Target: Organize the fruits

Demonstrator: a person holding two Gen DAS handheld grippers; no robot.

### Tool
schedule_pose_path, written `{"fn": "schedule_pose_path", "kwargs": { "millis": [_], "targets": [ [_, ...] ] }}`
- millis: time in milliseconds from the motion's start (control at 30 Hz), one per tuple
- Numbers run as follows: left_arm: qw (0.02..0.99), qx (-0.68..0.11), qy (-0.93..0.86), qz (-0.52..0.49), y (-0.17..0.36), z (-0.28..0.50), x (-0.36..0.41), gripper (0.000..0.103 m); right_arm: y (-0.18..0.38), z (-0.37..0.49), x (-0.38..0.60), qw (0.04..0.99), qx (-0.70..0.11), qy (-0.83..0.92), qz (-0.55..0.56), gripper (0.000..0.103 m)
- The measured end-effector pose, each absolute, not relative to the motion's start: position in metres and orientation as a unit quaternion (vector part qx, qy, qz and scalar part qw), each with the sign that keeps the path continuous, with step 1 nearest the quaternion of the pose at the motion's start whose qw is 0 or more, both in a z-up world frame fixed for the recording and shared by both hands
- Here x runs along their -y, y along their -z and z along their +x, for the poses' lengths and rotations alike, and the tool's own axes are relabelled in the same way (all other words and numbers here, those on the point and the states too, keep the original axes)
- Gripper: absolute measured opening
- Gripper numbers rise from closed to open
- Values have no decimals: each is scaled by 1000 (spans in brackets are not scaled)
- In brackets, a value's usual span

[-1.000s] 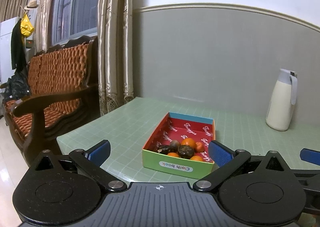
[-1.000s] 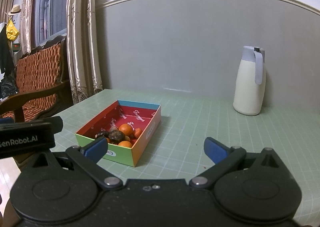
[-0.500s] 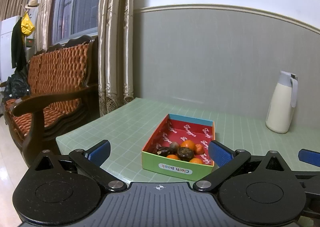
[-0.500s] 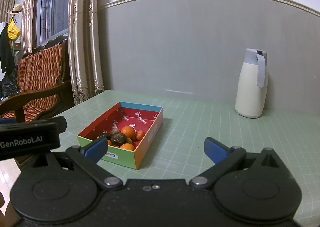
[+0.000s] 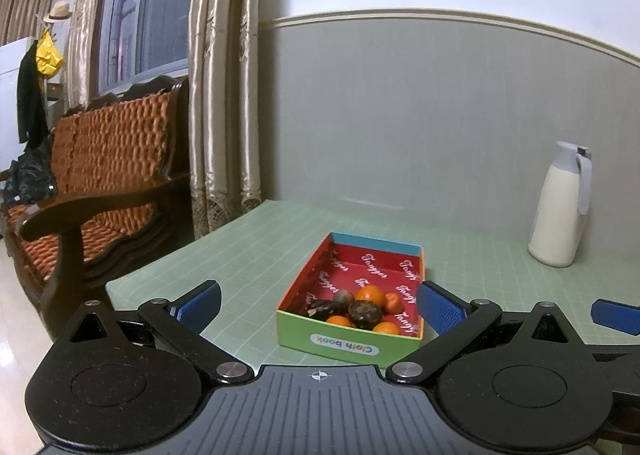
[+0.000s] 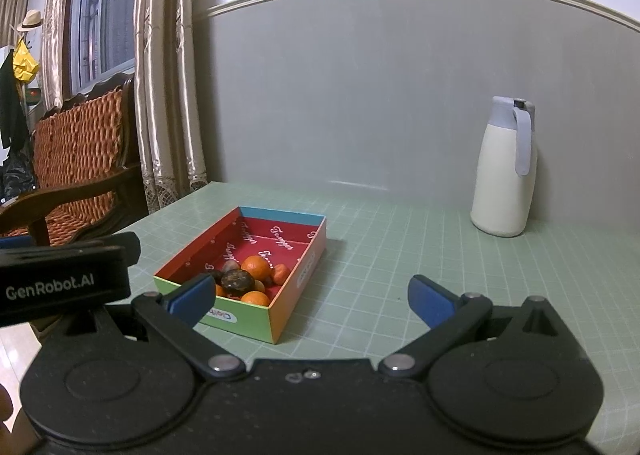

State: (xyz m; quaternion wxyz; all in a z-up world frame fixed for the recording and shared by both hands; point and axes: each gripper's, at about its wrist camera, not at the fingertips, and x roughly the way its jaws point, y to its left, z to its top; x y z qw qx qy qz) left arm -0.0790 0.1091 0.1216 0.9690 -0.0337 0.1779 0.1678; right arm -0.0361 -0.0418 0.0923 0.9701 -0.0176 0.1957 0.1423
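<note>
Both grippers spread wide and empty, hovering short of the fruit box.

I see bare green tabletop (image 6: pixel 400 247) open at 3 o'clock of the box (image 5: pixel 348 341), out to the white jug (image 6: pixel 502 183); its left edge drops off near a wooden sofa (image 5: pixel 100 175). The box sits at 12 o'clock of my left gripper (image 5: pixel 318 305), 10 o'clock of my right gripper (image 6: pixel 310 297), with oranges (image 5: pixel 370 295) and dark fruits (image 5: pixel 364 313) bunched at its near end.
</note>
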Motion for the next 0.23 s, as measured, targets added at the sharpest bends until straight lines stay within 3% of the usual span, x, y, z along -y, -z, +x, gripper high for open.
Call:
{"fn": "schedule_pose_path", "kwargs": {
  "millis": [233],
  "targets": [
    [970, -177, -162, -32, -120, -73, -109, 103, -91, -33, 43, 970, -200, -141, -15, 103]
  ]
}}
